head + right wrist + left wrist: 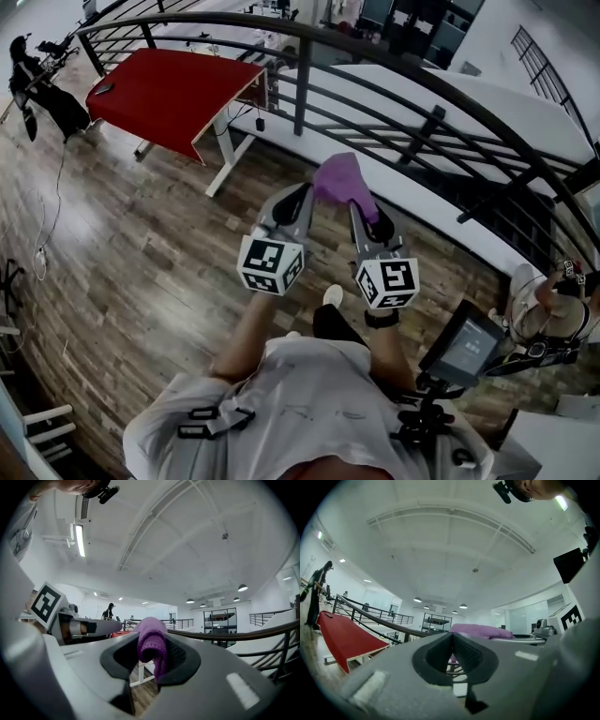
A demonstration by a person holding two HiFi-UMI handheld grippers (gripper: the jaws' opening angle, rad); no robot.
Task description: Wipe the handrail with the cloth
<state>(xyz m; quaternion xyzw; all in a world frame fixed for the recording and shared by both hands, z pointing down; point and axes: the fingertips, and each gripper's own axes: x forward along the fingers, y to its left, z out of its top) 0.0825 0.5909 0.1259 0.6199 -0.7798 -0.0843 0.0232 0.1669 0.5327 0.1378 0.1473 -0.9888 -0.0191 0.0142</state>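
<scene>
Right gripper (364, 214): fingers (182, 656) clamped on purple knitted cloth (339, 178). Left gripper (302, 199): fingers (465, 653) closed, empty. Dark curved metal handrail (309, 28): ahead.

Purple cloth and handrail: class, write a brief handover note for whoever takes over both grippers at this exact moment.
Right gripper: shut on the purple cloth, which bunches up above the jaws and hangs down between them.
Left gripper: shut, holding nothing, close beside the right one.
Handrail: ahead of both grippers; the cloth is held in the air, not touching it.
Done: cloth is gripped.
Left: bring the cloth onto the top rail and wipe along it. Nothing shows whether any stretch has been wiped.
</scene>
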